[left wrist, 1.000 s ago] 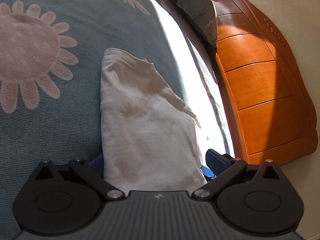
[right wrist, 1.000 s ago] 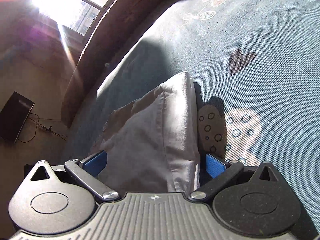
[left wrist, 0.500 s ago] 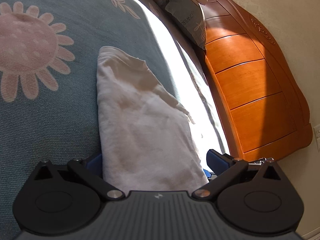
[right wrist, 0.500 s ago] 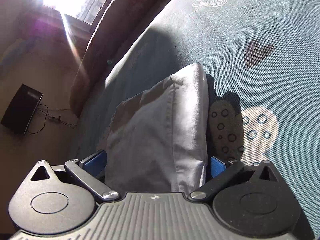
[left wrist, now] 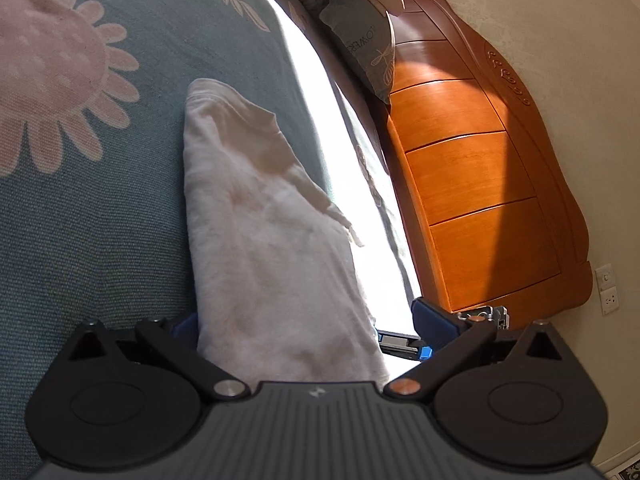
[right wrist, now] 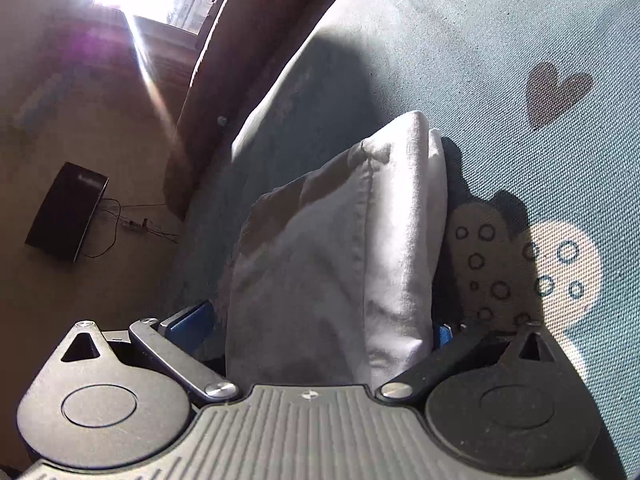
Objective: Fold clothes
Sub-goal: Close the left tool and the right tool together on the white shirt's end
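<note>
left gripper [left wrist: 304, 320]: blue pads set wide, white garment [left wrist: 264, 216] bunched between them. cloth fills the gap, looks held but pad contact hidden, so can't tell if clamped.
right gripper [right wrist: 320, 320]: same story, pads spread w/ the garment [right wrist: 340, 248] wedged between, hem seam running up the middle. grip likely, not confirmed.
garment: off-white, prob a tee, already doubled lengthwise. far end lies on the teal bedspread [left wrist: 100, 220] beside the pink sunflower print [left wrist: 48, 64]; near ends lifted toward both grippers.
surroundings: orange wood headboard [left wrist: 480, 184] and grey pillow [left wrist: 360, 40] beyond the left side; bed edge, floor and black box [right wrist: 64, 212] beyond the right.
step: mid-fold, both ends up, judged as carrying the near edge over.
next: needs both ends moved together and level toward the far end, then laid flat w/ edges aligned before letting go.
risk: uneven pull could skew the fold.
</note>
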Action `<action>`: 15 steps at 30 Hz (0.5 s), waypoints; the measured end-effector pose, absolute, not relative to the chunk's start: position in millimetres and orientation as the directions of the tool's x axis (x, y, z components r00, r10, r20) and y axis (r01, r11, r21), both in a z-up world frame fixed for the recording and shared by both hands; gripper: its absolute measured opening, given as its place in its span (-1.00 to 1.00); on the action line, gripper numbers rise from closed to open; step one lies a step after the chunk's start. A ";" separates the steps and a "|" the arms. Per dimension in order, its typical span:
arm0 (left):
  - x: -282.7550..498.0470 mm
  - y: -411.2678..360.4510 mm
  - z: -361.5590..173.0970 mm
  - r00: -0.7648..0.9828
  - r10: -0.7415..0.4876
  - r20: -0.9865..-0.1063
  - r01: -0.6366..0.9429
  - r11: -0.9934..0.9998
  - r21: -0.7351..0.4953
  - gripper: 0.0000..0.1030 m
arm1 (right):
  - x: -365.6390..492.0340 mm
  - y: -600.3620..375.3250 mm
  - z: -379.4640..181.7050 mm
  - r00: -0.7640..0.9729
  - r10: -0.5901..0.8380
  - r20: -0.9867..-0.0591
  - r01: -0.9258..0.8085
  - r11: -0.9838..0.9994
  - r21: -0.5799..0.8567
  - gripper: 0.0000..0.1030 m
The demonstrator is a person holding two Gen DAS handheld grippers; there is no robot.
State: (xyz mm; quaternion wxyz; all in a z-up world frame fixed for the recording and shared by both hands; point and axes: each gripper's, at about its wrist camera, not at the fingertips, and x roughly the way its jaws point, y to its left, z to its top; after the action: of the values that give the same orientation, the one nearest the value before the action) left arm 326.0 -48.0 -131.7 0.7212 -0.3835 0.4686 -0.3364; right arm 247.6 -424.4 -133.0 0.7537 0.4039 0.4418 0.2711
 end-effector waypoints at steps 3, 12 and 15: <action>342.0 -57.3 -130.8 0.321 -0.834 -0.448 0.120 0.505 -0.855 0.98 | 255.2 -427.1 -134.6 0.456 0.772 -0.442 -0.038 0.513 0.857 1.00; 334.2 -55.9 -134.6 0.300 -0.865 -0.402 0.088 0.444 -0.892 0.97 | 259.9 -431.7 -135.2 0.447 0.796 -0.409 -0.082 0.492 0.867 1.00; 339.1 -61.3 -135.0 0.265 -0.860 -0.437 0.111 0.477 -0.872 0.97 | 256.7 -427.1 -133.6 0.449 0.787 -0.423 -0.110 0.518 0.848 1.00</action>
State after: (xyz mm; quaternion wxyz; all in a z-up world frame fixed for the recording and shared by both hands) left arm 339.1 -61.3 -135.0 0.7007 -0.3763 0.4976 -0.3462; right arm 256.7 -427.1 -133.6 0.7561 0.3909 0.4330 0.2967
